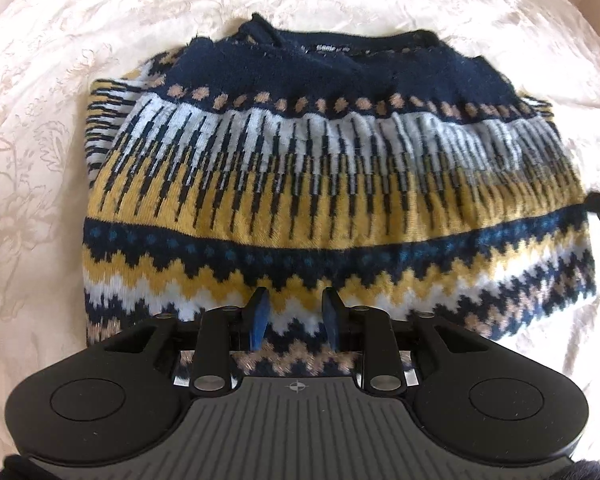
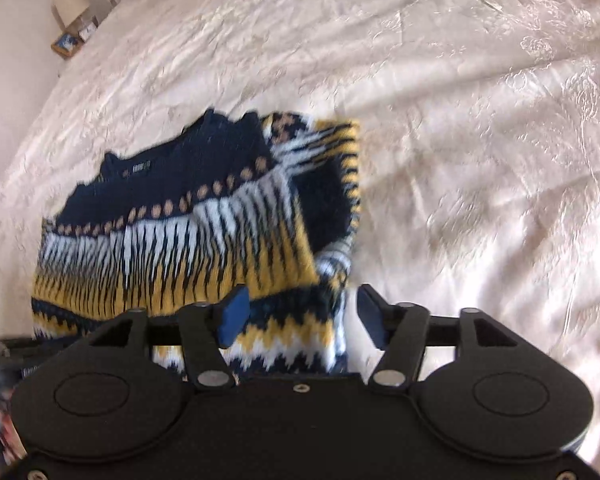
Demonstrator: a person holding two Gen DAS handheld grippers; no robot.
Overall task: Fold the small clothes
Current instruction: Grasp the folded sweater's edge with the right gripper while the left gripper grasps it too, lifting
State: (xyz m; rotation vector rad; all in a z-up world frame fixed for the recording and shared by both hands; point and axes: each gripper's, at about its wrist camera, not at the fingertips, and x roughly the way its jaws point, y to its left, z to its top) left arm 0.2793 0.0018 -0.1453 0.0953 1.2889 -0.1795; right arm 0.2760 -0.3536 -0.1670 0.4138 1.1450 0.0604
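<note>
Knitwear, a folded navy, yellow and white patterned sweater (image 1: pixel 320 184), lies on the cream embroidered bedspread (image 1: pixel 40 140) beneath both tongs, left (image 1: pixel 296 316) narrowly parted, right (image 2: pixel 300 316) spread, neither pinching it.

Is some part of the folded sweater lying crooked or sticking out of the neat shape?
Yes. On the navy, yellow and white patterned knit sweater, the folded-in sleeve at the right edge of the right wrist view bulges past the body, rumpled rather than flat. The cream embroidered bedspread shows nothing odd.
</note>
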